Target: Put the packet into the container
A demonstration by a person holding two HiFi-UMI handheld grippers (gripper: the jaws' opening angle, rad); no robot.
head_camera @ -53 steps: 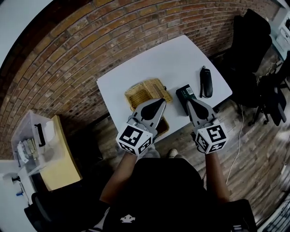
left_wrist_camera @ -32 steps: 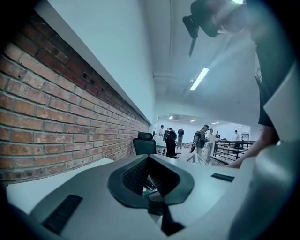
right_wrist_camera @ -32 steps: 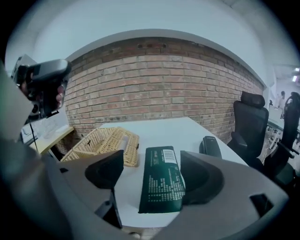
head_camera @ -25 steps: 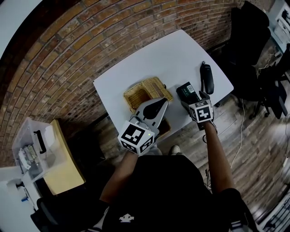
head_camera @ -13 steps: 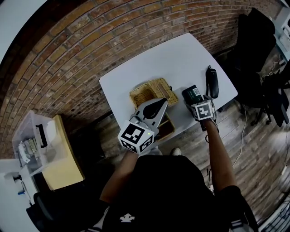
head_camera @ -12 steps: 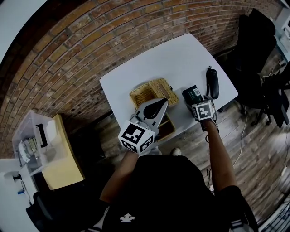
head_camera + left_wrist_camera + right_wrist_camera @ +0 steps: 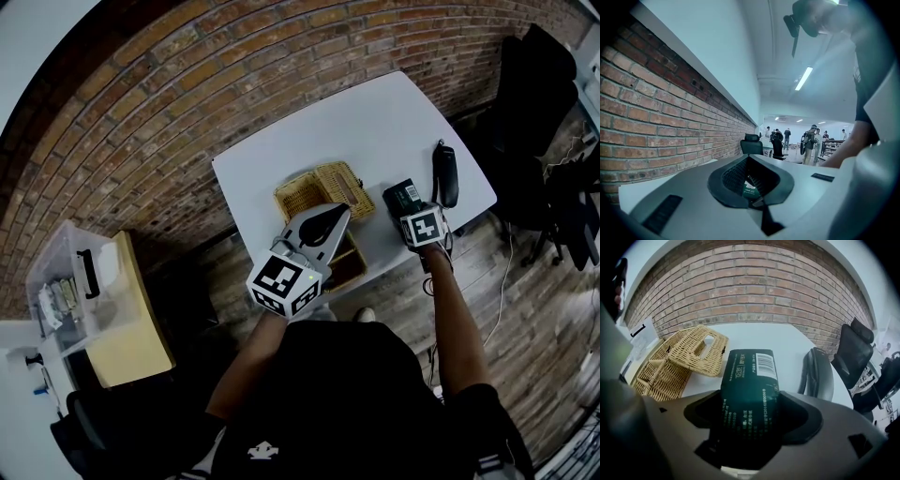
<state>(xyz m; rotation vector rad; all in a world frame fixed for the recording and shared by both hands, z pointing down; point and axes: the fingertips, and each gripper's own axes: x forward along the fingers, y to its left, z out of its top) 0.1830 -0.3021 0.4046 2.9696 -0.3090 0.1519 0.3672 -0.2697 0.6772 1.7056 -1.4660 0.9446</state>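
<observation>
The dark green packet (image 7: 401, 194) lies flat on the white table (image 7: 356, 122), to the right of the wicker basket (image 7: 319, 187). My right gripper (image 7: 412, 211) points steeply down over the packet's near end. In the right gripper view the packet (image 7: 750, 376) fills the gap of the right gripper (image 7: 750, 401). Its jaws have just been closing and stand against the packet's sides. My left gripper (image 7: 336, 214) hovers level over the basket's near edge, shut and empty. In the left gripper view, the left gripper (image 7: 750, 161) has nothing held.
The basket (image 7: 656, 376) has its woven lid (image 7: 696, 350) tipped open beside the packet. A black oblong case (image 7: 447, 173) lies right of the packet, near the table's right edge. Black office chairs (image 7: 525, 84) stand beyond it. A clear plastic box (image 7: 66, 281) sits on the floor at the left.
My right gripper has come down from in front of the table onto the packet, its jaws now around it. The left gripper has stayed over the basket.
</observation>
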